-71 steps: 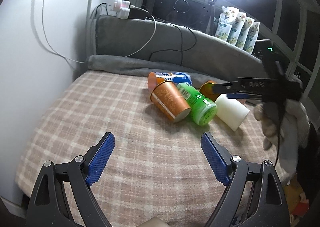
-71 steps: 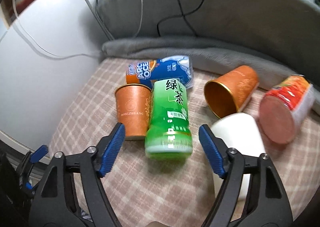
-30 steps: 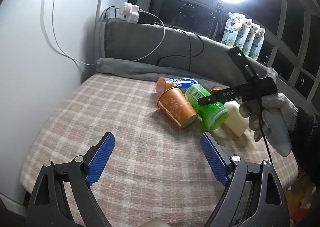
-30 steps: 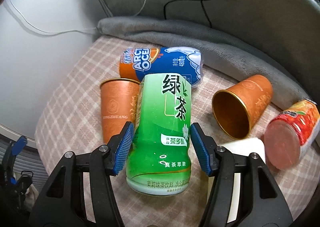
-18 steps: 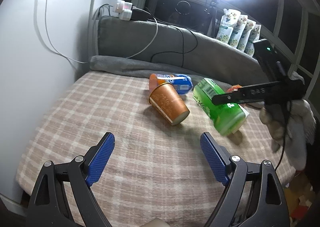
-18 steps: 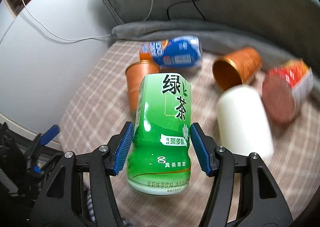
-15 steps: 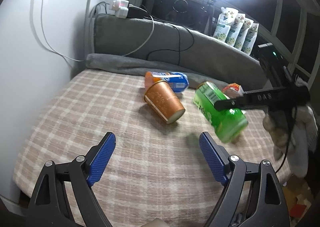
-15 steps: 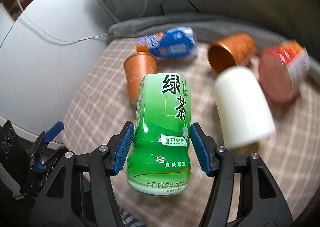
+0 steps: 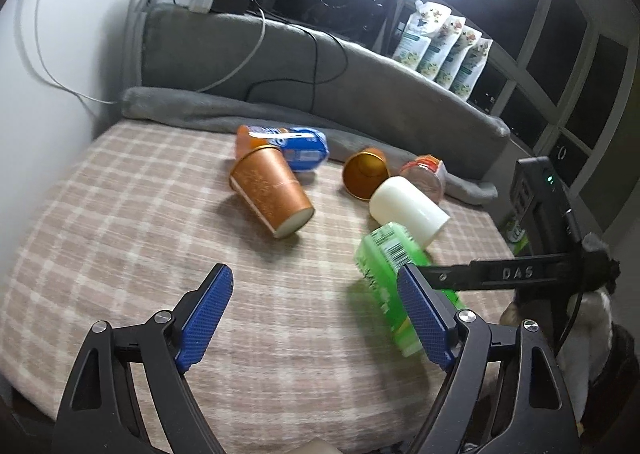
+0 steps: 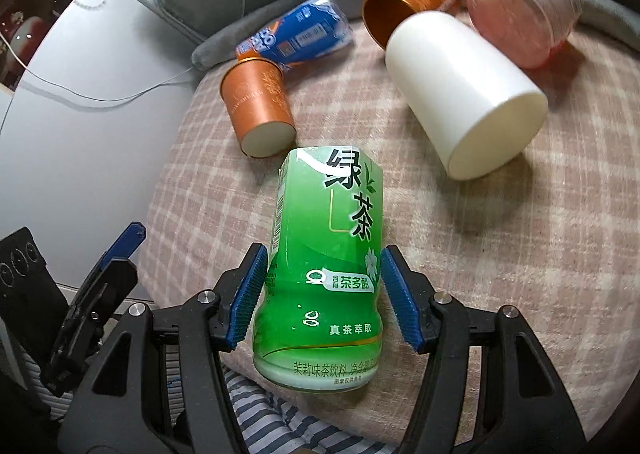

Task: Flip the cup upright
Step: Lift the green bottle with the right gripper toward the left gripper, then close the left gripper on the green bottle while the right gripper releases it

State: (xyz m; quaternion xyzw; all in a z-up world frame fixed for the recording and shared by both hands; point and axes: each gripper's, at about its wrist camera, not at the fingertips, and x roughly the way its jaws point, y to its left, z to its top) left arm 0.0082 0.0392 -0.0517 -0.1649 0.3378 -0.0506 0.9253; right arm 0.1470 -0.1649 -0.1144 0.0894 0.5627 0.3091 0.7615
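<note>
Right gripper [image 10: 320,294] pinches green cup [image 10: 326,254], tipped, near table [image 10: 500,254] edge. Pads squeeze only low part. Left gripper [image 9: 316,318] wide apart, holds nothing, just beside green cup. Could slip out while turning, drop off edge. Could bump white cup [image 10: 460,94] behind it, or orange cup [image 10: 256,106], and roll them. Soft cloth could tip it after setting down.

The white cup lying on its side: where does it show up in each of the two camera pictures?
Left wrist view: white cup right of centre, behind the green bottle.
Right wrist view: white cup upper right, large, beyond the green bottle.
Shared landmark: the open-mouthed orange cup just behind it.
</note>
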